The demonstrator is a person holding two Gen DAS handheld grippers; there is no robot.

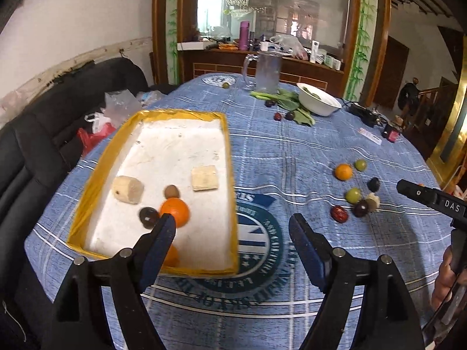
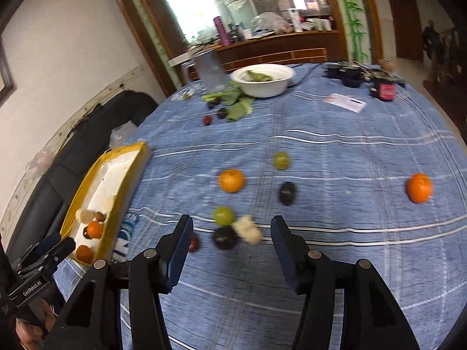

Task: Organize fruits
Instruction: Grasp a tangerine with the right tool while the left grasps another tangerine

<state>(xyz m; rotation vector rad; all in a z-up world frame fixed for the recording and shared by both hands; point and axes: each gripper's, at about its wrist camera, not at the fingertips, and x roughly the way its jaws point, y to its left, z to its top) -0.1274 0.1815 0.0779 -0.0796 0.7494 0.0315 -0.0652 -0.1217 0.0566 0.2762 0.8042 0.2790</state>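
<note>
The left gripper (image 1: 233, 227) tilts down over the yellow-rimmed tray's (image 1: 87, 186) near corner, jaws spread wide and empty; 1 orange (image 1: 175, 211) sits just beyond its left fingertip. The right gripper (image 2: 232, 230) angles down at the loose fruit cluster, jaws parted and empty, a dark plum (image 2: 224, 237) between its tips. Its body reads "DAS"; the left's reads "GenRoboAI".

Blue-clothed table (image 1: 292, 151), yellow tray (image 1: 146, 113), loose fruits (image 2: 230, 180)

Soft daylight from rear window (image 1: 208, 3); right view motion-blurred (fisheye bends edges).
</note>
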